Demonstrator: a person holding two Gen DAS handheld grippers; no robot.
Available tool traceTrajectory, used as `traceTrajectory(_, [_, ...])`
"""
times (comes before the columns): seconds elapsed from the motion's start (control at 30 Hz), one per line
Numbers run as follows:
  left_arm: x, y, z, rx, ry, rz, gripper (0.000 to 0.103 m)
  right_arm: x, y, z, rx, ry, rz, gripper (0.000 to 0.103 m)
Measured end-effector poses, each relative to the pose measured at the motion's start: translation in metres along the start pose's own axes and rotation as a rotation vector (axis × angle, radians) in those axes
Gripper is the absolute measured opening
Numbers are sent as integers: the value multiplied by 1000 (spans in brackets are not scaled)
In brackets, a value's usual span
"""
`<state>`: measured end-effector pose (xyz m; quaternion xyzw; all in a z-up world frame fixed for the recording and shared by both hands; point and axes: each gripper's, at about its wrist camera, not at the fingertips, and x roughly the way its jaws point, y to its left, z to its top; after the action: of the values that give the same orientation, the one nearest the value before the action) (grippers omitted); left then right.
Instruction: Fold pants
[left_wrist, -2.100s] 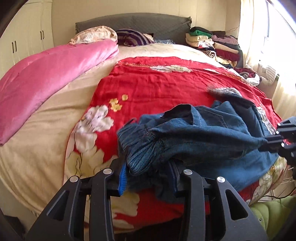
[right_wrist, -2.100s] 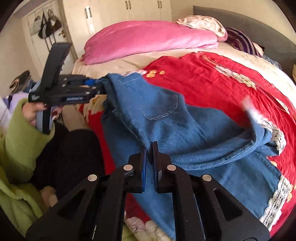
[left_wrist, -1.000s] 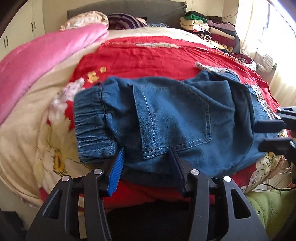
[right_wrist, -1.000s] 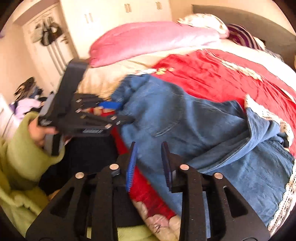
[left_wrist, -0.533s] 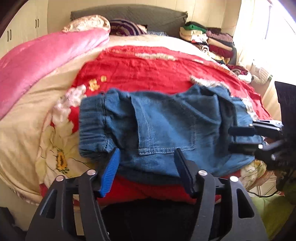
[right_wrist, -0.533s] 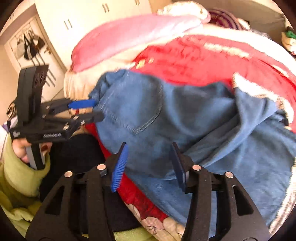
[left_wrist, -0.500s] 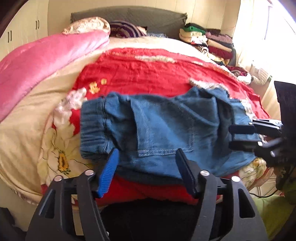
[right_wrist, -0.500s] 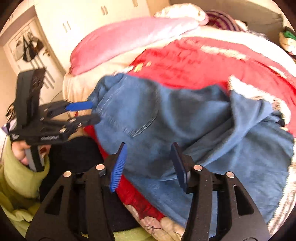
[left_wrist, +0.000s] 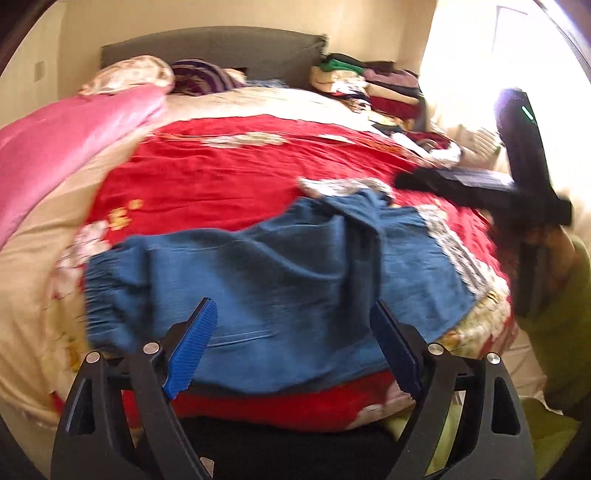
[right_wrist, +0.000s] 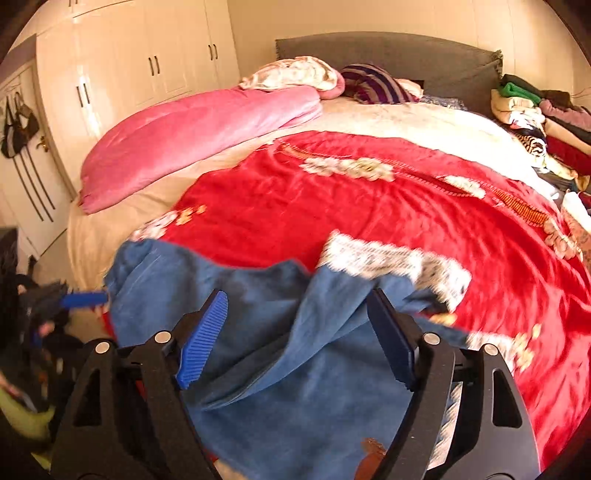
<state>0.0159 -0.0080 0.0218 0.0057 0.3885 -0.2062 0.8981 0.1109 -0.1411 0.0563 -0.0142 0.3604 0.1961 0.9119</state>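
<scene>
In the left wrist view, the left gripper is seen tilted down toward the bed; its jaws are wide apart and opening, and nothing is pinched between them; the blue pants lie past the tips, spread flat on the red blanket near the front edge of the bed; the stretchy waistband is seen at the left end, and the lace-trimmed leg ends at the right; the right gripper is seen at the right, blurred, held up above the pants by a hand in a green sleeve.

In the right wrist view, the right gripper is also pointed down at the bed; its jaws are far apart and opening, with nothing gripped; the pants lie under and past the tips, rumpled, with one leg folded over; the left gripper is seen blurred at the left edge, beside the waistband end; a pink quilt and a pile of clothes are seen farther back.
</scene>
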Motion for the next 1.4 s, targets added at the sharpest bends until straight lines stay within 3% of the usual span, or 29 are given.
traceTrajectory(0.13, [21,-25,-1,11,21,-41,84,19,-17,18,-5,27,-32,75])
traceTrajectory(0.33, [51,-49,2,29,50,-62,77,79,-26,44,-40,144,-49,75])
traceTrajectory(0.43, [68,-58,2,35,73,-75,65,112,-17,50,-91,200,-43,75])
traceTrajectory(0.63, [99,-69,-8,64,160,-104,17,171,-12,51,-114,293,-67,74])
traceTrajectory(0.67, [102,-70,-10,73,172,-109,11,177,-15,50,-103,302,-70,64])
traceTrajectory(0.7, [104,-71,-12,82,179,-102,11,184,-18,49,-90,314,-73,45])
traceTrajectory(0.77, [104,-72,-14,93,178,-102,11,189,-29,46,-64,322,-85,24])
traceTrajectory(0.87, [102,-68,-13,87,172,-111,10,173,-45,46,-2,273,-40,8])
traceTrajectory(1.17, [93,-53,-9,75,114,-107,10,63,-104,35,167,90,-101,6])
traceTrajectory(1.37, [85,-50,-8,91,82,-109,10,-22,-129,4,261,5,-158,6])
traceTrajectory(1.4, [83,-52,-8,99,79,-115,6,-35,-129,-4,273,1,-164,6])
